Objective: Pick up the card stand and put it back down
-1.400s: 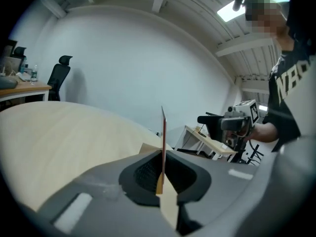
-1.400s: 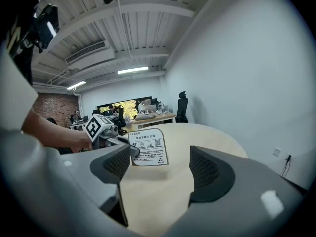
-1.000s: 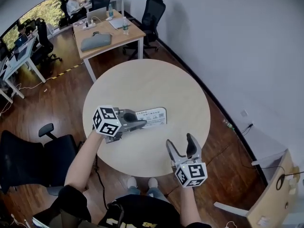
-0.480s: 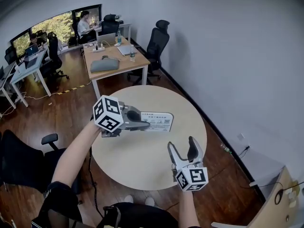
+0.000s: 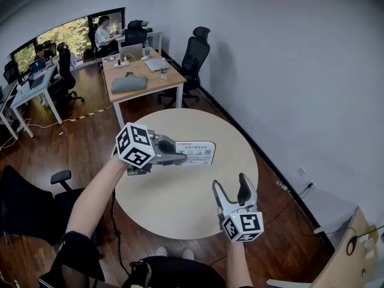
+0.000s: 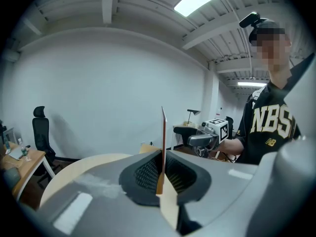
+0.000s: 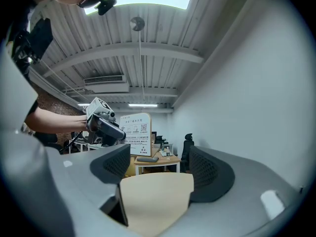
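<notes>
The card stand [image 5: 199, 153] is now up off the table [image 5: 180, 212], pinched tight in your left gripper [image 5: 182, 158]. Your right gripper [image 5: 231, 185] stands wide and empty. Next, set it back down.

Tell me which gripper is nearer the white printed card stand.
Left. The left gripper has its jaws shut on the white printed card stand; the right gripper, jaws open, hangs apart, lower right in the head view.

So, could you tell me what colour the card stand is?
White with dark print; the card stand shows best in the right gripper view.
</notes>
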